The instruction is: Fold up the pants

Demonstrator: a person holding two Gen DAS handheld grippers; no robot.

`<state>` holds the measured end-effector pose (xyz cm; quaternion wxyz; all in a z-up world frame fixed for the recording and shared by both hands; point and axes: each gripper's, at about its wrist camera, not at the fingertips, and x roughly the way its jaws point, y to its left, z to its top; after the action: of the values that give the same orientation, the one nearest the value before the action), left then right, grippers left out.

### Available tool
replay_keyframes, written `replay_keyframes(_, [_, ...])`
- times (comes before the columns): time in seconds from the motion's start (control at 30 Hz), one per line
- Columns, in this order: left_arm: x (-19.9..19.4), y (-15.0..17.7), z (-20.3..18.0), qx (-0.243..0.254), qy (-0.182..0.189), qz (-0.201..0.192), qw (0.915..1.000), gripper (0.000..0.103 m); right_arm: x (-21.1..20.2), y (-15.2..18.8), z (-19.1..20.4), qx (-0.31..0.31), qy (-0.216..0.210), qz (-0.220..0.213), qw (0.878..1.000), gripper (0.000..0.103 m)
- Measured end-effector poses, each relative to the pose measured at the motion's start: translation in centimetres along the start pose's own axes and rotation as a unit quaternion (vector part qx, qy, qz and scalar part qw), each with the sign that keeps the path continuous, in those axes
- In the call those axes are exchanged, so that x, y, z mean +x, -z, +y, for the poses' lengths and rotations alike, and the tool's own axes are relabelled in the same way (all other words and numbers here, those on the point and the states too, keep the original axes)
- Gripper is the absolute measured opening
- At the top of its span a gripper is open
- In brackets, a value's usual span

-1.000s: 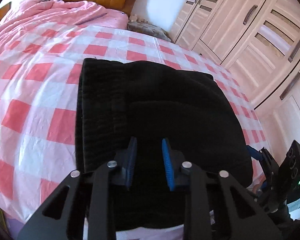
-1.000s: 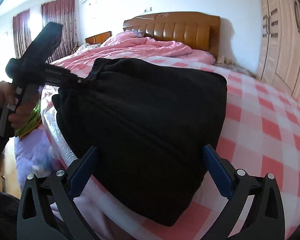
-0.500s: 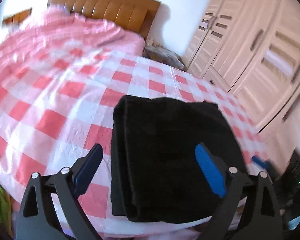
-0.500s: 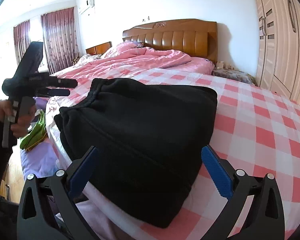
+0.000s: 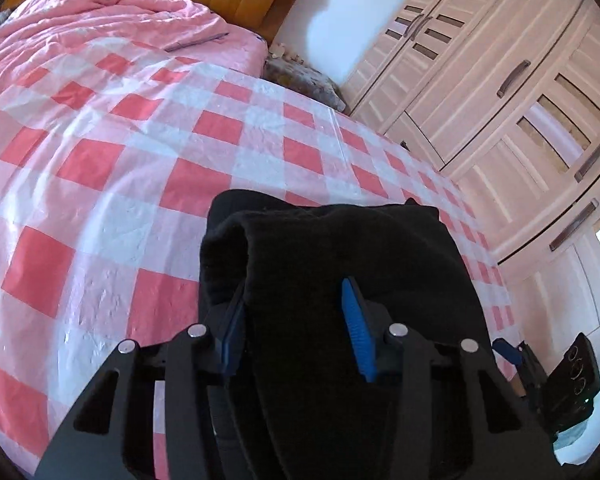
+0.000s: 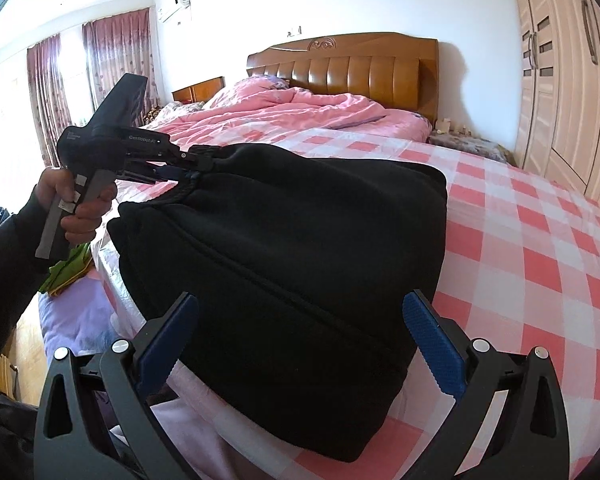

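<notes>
The black pants (image 6: 300, 240) lie folded in a thick stack at the near edge of the bed. In the left wrist view the pants (image 5: 340, 248) fill the lower middle. My left gripper (image 5: 296, 328) is shut on the top layers at the waistband end and lifts that edge; it also shows in the right wrist view (image 6: 188, 162), at the stack's far left corner. My right gripper (image 6: 300, 340) is open, its blue fingers either side of the stack's near corner, holding nothing.
A pink-and-white checked sheet (image 5: 120, 160) covers the bed, with a pink duvet (image 6: 300, 108) by the wooden headboard (image 6: 352, 64). Wardrobe doors (image 5: 500, 80) stand to the right. Green cloth (image 6: 68, 272) lies below the bed's left side.
My left gripper was shut a second ago, opened wide and pulled back, and is now closed on the pants' waistband edge, raising it. The right gripper stayed open, nearly still.
</notes>
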<state>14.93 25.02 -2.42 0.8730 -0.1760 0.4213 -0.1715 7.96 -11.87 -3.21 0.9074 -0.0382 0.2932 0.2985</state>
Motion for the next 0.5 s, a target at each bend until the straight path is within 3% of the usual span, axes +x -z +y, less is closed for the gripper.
replay_keyframes(0.1, [0.5,0.1,0.4,-0.003,0.001,0.011,0.9999,0.045,0.1,0.0,-0.1,0.004,-0.002,-0.001,1.0,0.099])
replay_keyframes(0.13, [0.5,0.1,0.7,-0.006,0.006,0.016,0.9998,0.039,0.1,0.0,-0.1,0.005,-0.002,0.0,1.0,0.099])
replay_keyframes(0.2, [0.2,0.0,0.7,-0.003,0.009,0.016,0.9998,0.038,0.1,0.1,-0.1,0.002,0.001,0.0,1.0,0.099])
replay_keyframes(0.23, [-0.2,-0.2,0.6,-0.005,0.015,0.014,0.9998,0.024,0.1,0.1,0.0,0.001,0.003,0.0,1.0,0.099])
replay_keyframes(0.27, [-1.0,-0.4,0.4,-0.005,0.022,0.019,0.9996,0.019,0.0,0.1,-0.1,0.0,0.007,-0.001,1.0,0.099])
replay_keyframes(0.3, [-1.9,-0.8,0.1,-0.005,0.021,0.016,0.9996,0.004,-0.1,0.1,-0.2,0.002,0.01,-0.002,1.0,0.099])
replay_keyframes(0.37, [-3.9,-1.4,-0.3,-0.005,0.023,0.004,0.9997,0.004,-0.1,0.0,-0.6,0.01,0.014,-0.003,1.0,0.099])
replay_keyframes(0.5, [-5.4,-1.3,-1.1,0.009,-0.012,0.013,0.9998,0.004,0.1,0.2,-1.0,0.016,0.017,-0.001,1.0,0.099])
